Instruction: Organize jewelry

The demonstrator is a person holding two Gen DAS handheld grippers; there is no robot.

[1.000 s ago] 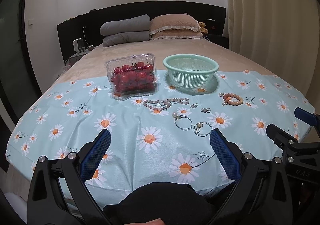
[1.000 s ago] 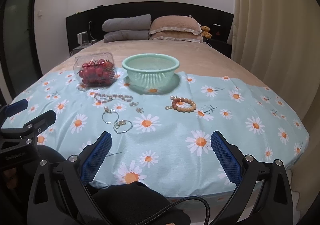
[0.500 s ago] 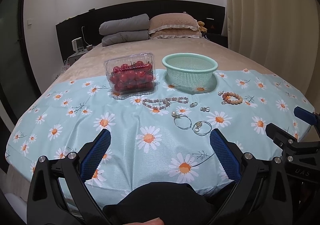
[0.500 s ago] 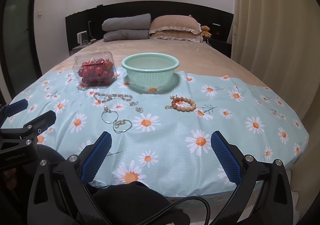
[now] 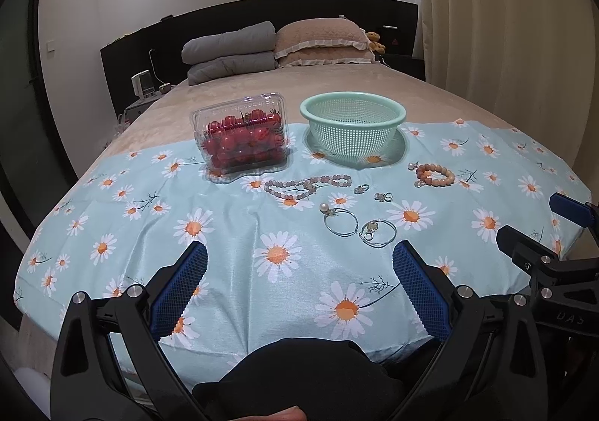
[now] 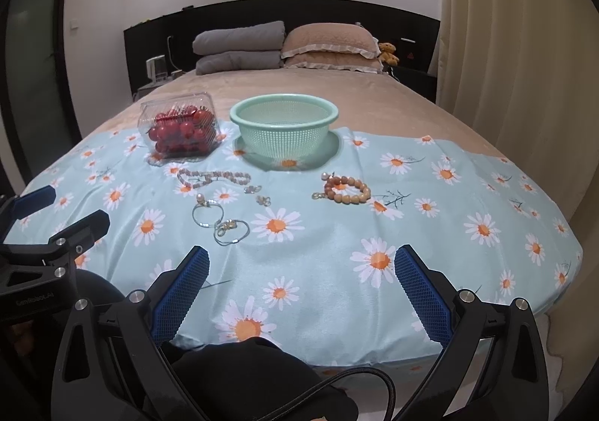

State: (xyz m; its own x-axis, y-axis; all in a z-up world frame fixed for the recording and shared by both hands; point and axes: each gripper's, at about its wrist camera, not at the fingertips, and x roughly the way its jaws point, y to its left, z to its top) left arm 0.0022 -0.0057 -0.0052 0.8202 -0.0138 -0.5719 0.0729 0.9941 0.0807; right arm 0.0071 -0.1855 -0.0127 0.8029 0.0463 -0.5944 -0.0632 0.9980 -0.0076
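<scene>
Left wrist view. Left gripper (image 5: pixel 299 263) spread wide, holding nothing, hovering over the near edge of the daisy cloth (image 5: pixel 232 233). Landmark: green basket (image 5: pixel 353 114), empty so far as its inside shows. All jewelry lies on the cloth in front of the basket: pale bead necklace (image 5: pixel 309 185) just in front and to its left, two small earrings (image 5: pixel 359 189) (image 5: pixel 383 196) directly in front, two wire bangles (image 5: pixel 340 222) (image 5: pixel 378 232) further forward, touching or overlapping. Orange bead bracelet (image 5: pixel 434 175) sits in front and right of the basket. Tomato box (image 5: pixel 241 134) stands just left of the basket.

Risks, as I judge them: bangles are thin and flat, so the pads may slide over them or pinch cloth instead. Lifting one bangle could drag the other if they are hooked; cannot tell.

Right wrist view. Right gripper (image 6: pixel 301 267) also spread wide and empty, near the cloth's front edge. Orange bead bracelet (image 6: pixel 346 188) lies in front and slightly right of the basket (image 6: pixel 283 114), nearest this claw. Earrings (image 6: pixel 252 189) (image 6: pixel 263 200) are tiny; a coarse pinch could flick them off the cloth. Necklace (image 6: pixel 213 177) is limp: it may trail over the basket rim and catch. The soft bed gives under pressure, so pushing down may bunch the cloth and shift pieces.
</scene>
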